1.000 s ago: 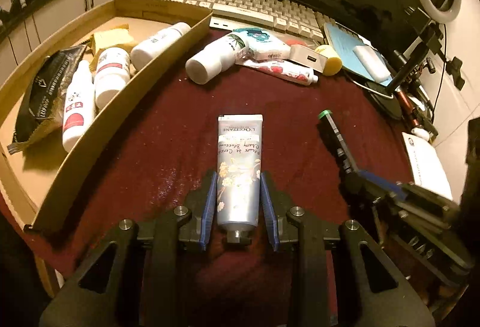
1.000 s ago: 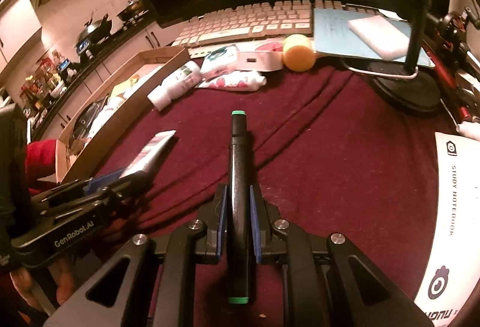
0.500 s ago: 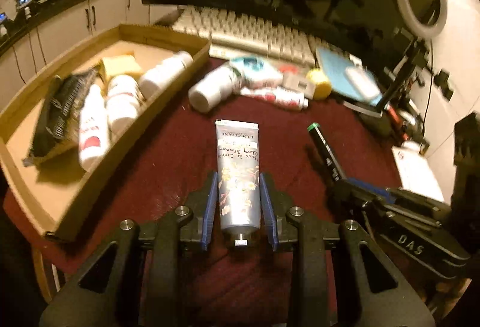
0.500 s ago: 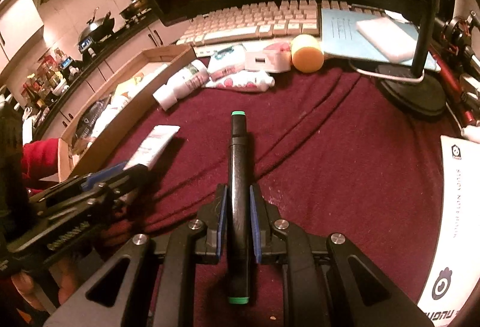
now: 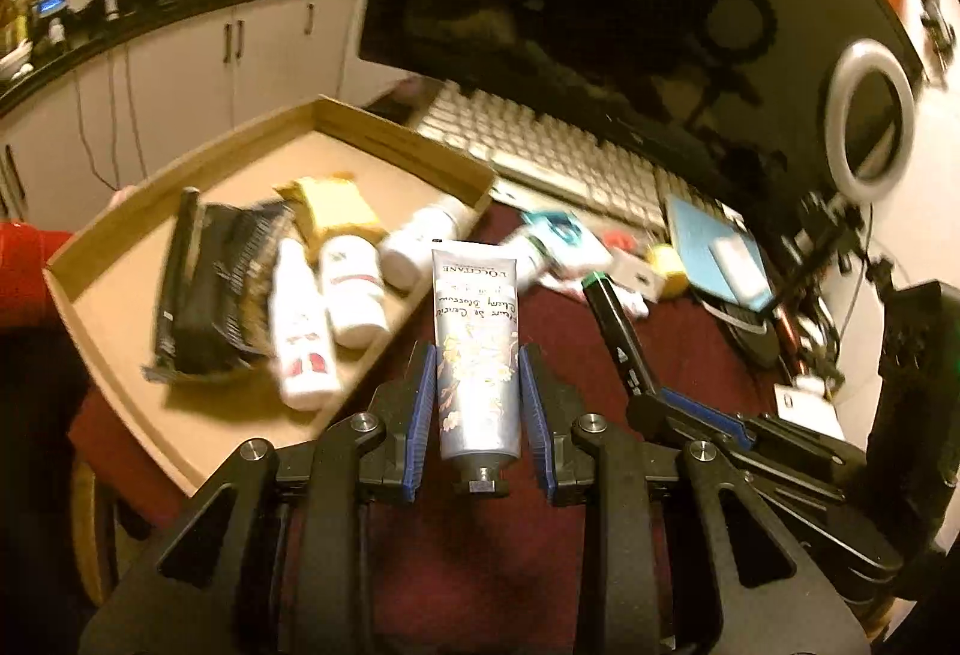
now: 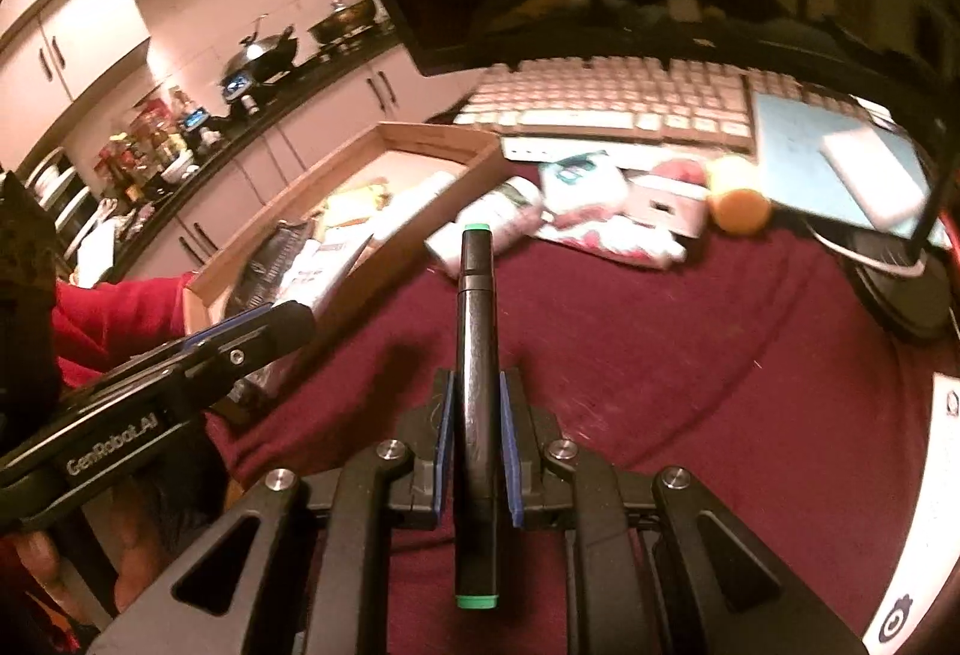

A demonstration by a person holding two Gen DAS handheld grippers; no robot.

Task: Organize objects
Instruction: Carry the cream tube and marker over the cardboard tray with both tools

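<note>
My left gripper (image 5: 476, 385) is shut on a pale blue hand cream tube (image 5: 474, 307), cap end toward the camera, held in the air off the maroon cloth. The tube's flat end shows in front of the near wall of a cardboard tray (image 5: 108, 295). My right gripper (image 6: 477, 382) is shut on a black marker (image 6: 476, 295) with green ends, also lifted. In the left wrist view the marker (image 5: 612, 319) and right gripper (image 5: 654, 403) hang just right of the tube. In the right wrist view the left gripper (image 6: 282, 319) is at the left, by the tray (image 6: 432, 135).
The tray holds a black packet (image 5: 210, 289), white bottles (image 5: 300, 331) and a yellow packet (image 5: 336, 211). A white bottle (image 6: 492, 217), small boxes and a yellow ball (image 6: 738, 205) lie on the maroon cloth (image 6: 660, 355) before a keyboard (image 5: 540, 150) and monitor. A red sleeve (image 6: 120, 313) is at the left.
Both grippers have risen off the cloth with the tube and the marker, and moved left toward the tray. The views now look down on the tray and table from higher up.
</note>
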